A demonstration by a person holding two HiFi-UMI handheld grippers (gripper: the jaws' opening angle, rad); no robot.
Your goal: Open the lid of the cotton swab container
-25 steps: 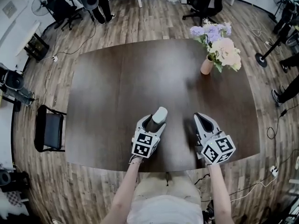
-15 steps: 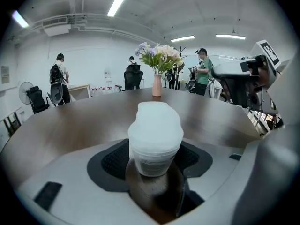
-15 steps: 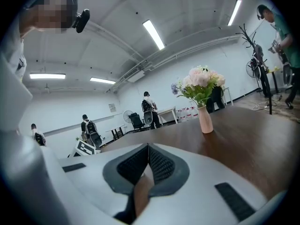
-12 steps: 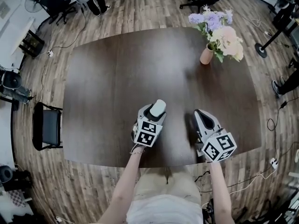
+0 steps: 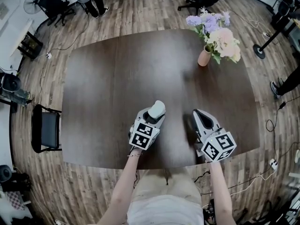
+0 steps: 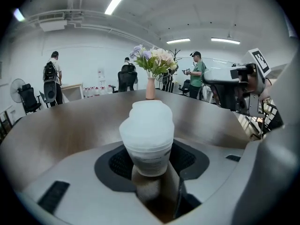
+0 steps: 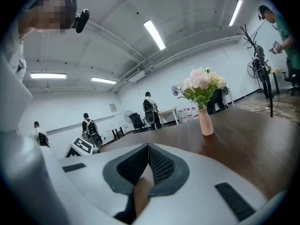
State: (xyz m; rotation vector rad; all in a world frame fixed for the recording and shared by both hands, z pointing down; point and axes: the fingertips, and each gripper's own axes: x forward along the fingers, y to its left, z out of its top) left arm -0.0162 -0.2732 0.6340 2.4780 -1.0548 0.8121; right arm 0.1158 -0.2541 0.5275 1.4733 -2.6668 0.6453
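The cotton swab container [image 5: 158,108], a small whitish tub with a domed translucent lid, stands upright on the dark table [image 5: 117,78]. My left gripper [image 5: 153,114] reaches round it from the near side. In the left gripper view the container [image 6: 146,130] sits between the black pads [image 6: 117,163], and the jaws are closing on it with a thin gap still showing at each side. My right gripper [image 5: 199,115] rests shut to the right, apart from the container, with nothing between its fingers [image 7: 159,165]. The lid is on.
A pink vase of flowers [image 5: 205,57] stands at the table's far right and shows ahead in both gripper views [image 6: 150,88] [image 7: 205,121]. A black chair [image 5: 45,128] stands left of the table. Several people stand far off in the room.
My left gripper has shifted slightly left and toward me around the container. The right gripper has hardly moved. The container stays upright in the same place.
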